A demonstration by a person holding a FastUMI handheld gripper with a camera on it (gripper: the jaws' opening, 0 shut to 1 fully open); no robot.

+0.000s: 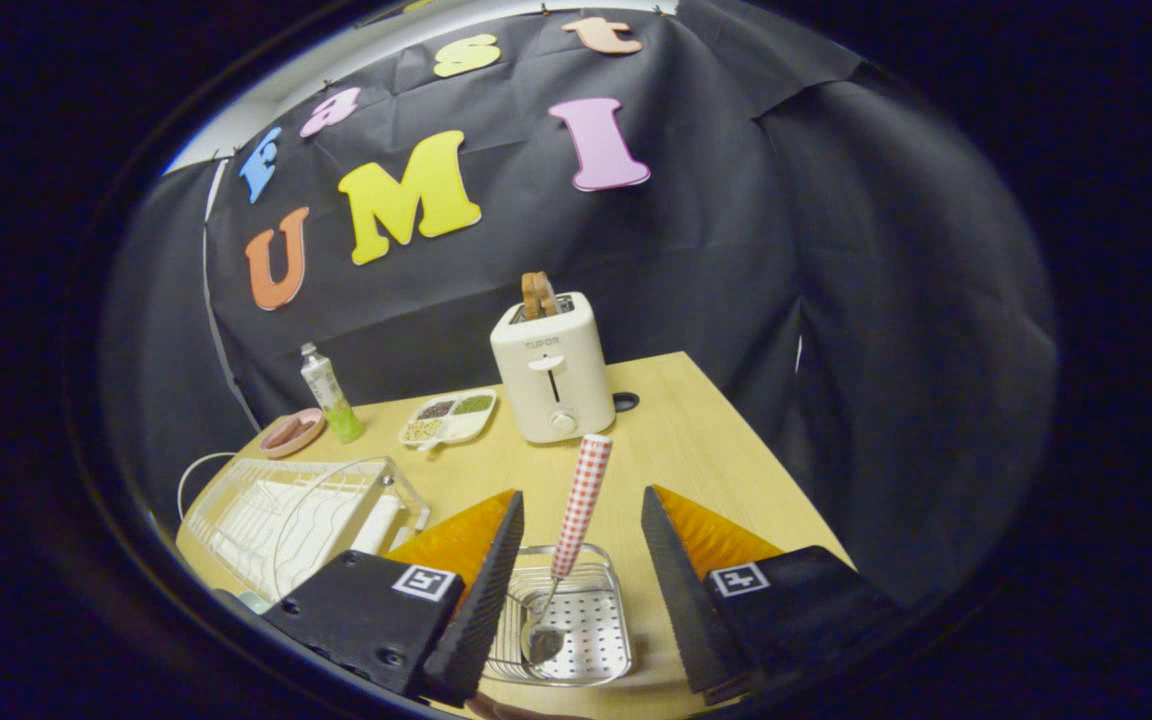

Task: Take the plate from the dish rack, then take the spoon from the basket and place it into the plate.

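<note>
The gripper (581, 515) stands wide open, holding nothing, its fingers flanking the red-checked-handled metal spoon (569, 545) — propped bowl-down in the small perforated steel basket (591, 625) at the frame's bottom centre — handle rising steeply between them.

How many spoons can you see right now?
1. The spoon stands in the wire basket between the open gripper fingers, checkered handle leaning toward the toaster. Others could be hidden behind the fingers.
</note>
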